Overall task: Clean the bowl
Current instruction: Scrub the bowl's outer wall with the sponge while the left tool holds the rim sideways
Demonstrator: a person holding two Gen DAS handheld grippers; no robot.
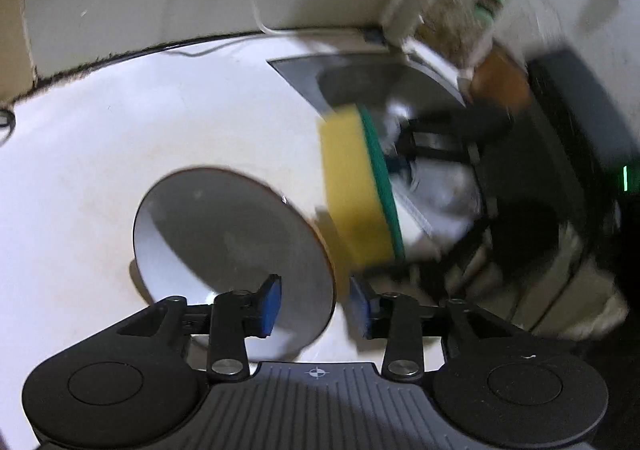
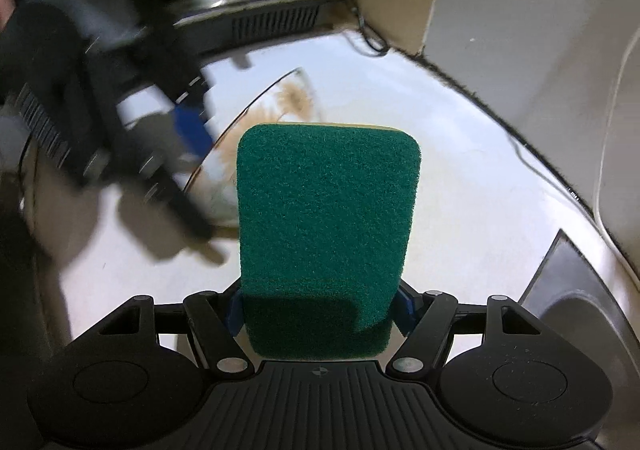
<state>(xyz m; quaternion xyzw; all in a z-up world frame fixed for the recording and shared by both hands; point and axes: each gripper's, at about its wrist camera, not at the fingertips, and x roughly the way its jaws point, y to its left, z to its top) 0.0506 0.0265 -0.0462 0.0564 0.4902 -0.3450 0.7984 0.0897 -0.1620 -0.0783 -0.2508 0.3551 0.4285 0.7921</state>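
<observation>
The bowl (image 1: pixel 224 234) is seen as grey inside with a thin brown rim. The sponge (image 1: pixel 356 186) is shown yellow with a dark green scouring face. Blue pads are carried on the black left gripper (image 1: pixel 316 306). The surface (image 1: pixel 120 122) is seen as white.

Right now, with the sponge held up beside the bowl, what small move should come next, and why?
Probably close the left tongs on the bowl rim: it sits between their open pads, ungripped, while the right tongs already clamp the sponge, ready to scrub.
</observation>
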